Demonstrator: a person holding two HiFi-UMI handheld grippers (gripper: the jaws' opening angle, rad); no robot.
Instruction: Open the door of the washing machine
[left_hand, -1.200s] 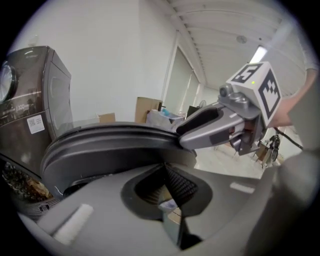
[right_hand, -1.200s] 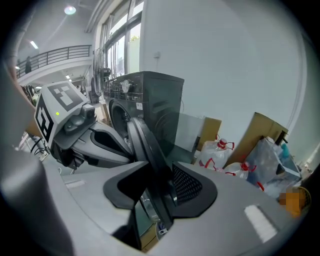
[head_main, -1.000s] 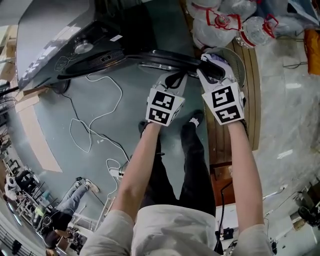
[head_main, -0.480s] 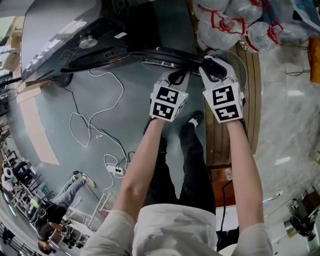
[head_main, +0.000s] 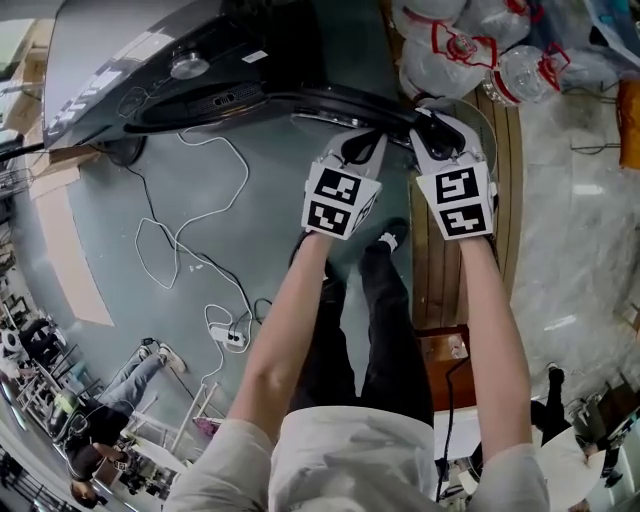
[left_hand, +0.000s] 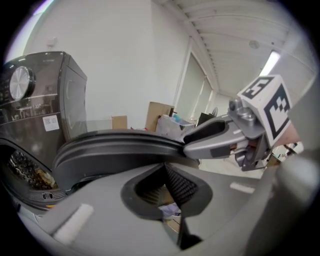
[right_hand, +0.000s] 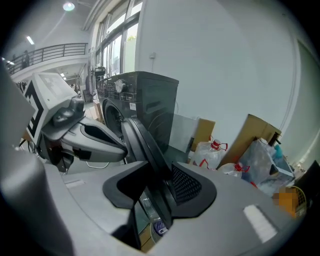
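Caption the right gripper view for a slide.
Right gripper clamped on the rim of the open washing machine door, left gripper alongside.

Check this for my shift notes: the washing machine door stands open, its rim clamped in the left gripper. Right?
Wrong gripper. The washing machine door stands open, its rim clamped in the right gripper, as the right gripper view shows. The left gripper is shut on nothing.
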